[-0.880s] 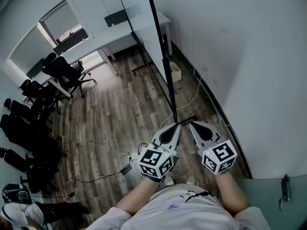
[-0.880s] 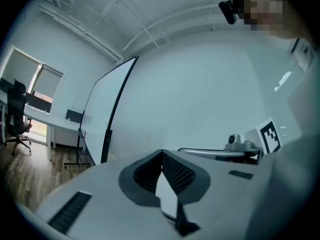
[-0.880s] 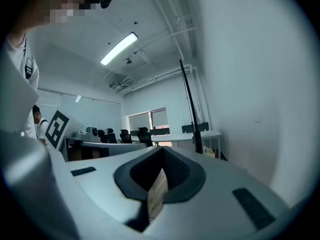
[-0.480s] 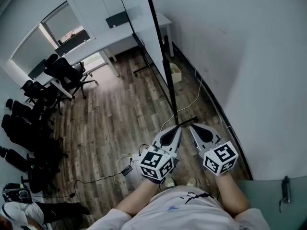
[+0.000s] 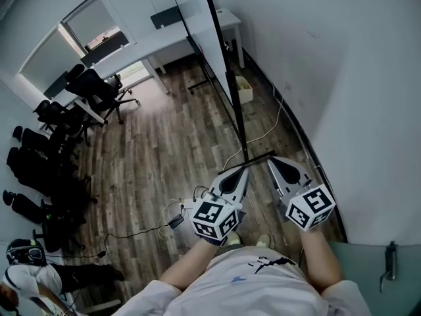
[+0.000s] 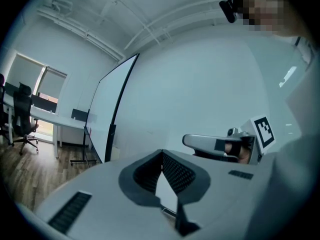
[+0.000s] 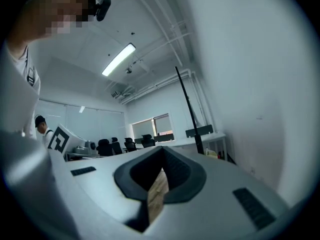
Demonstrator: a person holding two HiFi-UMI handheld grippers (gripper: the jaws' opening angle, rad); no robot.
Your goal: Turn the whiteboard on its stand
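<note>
The whiteboard (image 5: pixel 223 71) stands edge-on ahead of me, a tall black-framed panel whose stand foot (image 5: pixel 247 160) is a black bar on the wood floor. In the left gripper view the whiteboard (image 6: pixel 106 115) shows its white face at the left. In the right gripper view only the whiteboard's black edge (image 7: pixel 188 108) shows. My left gripper (image 5: pixel 245 170) is shut and empty, its tip just short of the foot. My right gripper (image 5: pixel 272 160) is also shut and empty, to the right of the frame. Neither gripper touches the board.
A white wall (image 5: pixel 342 78) runs close on the right. A long white desk (image 5: pixel 148 48) and black office chairs (image 5: pixel 99 91) fill the far left. Cables and an adapter (image 5: pixel 175 221) lie on the floor by my feet. A small box (image 5: pixel 244 89) sits by the wall.
Both grippers stay shut and side by side. They have drifted slightly right and down in the head view, which has shifted a little.
</note>
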